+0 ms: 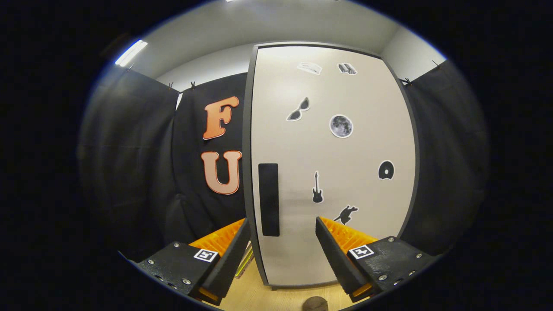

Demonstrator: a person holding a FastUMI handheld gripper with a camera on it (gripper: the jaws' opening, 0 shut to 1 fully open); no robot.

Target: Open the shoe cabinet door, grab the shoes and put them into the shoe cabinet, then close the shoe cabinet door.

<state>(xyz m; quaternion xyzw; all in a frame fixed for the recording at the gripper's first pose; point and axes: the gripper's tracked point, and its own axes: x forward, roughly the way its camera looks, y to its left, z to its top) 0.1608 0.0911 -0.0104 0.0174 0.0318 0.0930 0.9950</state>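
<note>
The shoe cabinet's pale door (345,164) stands upright straight ahead, edged in dark grey and dotted with small stickers. A tall black handle (268,198) runs down near its left edge. My gripper (283,222) is open, and the handle's lower end lies between the fingertips, a little beyond them. The left finger (233,255) reaches past the door's left edge, while the right finger (335,255) is in front of the door panel. Nothing is held. Whether the door is fully shut or slightly ajar I cannot tell.
The cabinet stands on a light wooden floor (259,296). A small dark round object (314,303) lies on the floor between the fingers' bases. Something yellow-green (244,259) peeks out beside the left finger. Black cloth walls (129,172) hang on both sides of the cabinet.
</note>
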